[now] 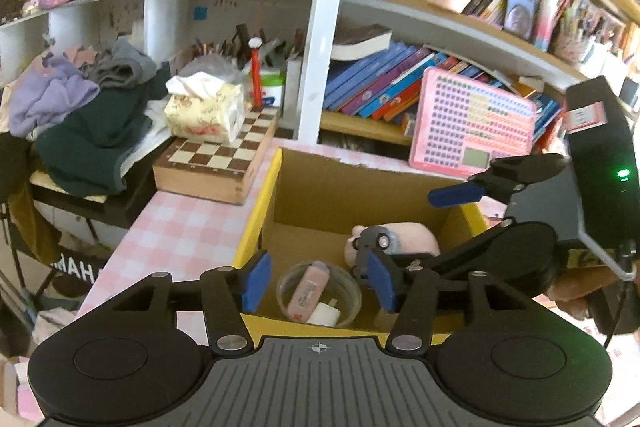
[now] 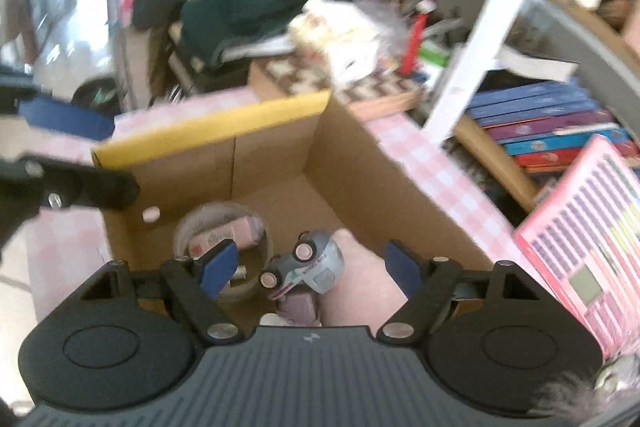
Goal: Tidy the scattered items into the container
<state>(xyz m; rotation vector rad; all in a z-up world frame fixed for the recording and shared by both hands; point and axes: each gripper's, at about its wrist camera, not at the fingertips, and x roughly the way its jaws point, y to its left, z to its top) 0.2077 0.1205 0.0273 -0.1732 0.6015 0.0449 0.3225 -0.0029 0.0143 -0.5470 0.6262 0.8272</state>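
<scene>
The cardboard box [image 1: 320, 183], yellow along its rim, sits on the pink checked table [image 1: 176, 231] in front of the bookshelf. Inside it I find a clear round dish [image 1: 318, 293] holding a pink eraser [image 1: 310, 289] and a small white block [image 1: 326, 314]. Just beside the dish lies a grey toy car [image 2: 310, 265] with pink wheels, tipped on its side against a pink plush toy [image 1: 394, 235].

My left tool [image 1: 318, 283] hangs over the near rim of the box with its blue pads spread; the dish shows between them, untouched. My right tool [image 2: 310, 269] hangs over the box from the other side, likewise released, with the toy car below the gap and nothing gripped.

Beyond the box I note a wooden chessboard case [image 1: 218, 161] carrying a tissue box [image 1: 204, 113], a pile of clothes [image 1: 86, 111] to its left, and a pink keyboard toy [image 1: 472, 125] leaning against the books [image 1: 384, 87].
</scene>
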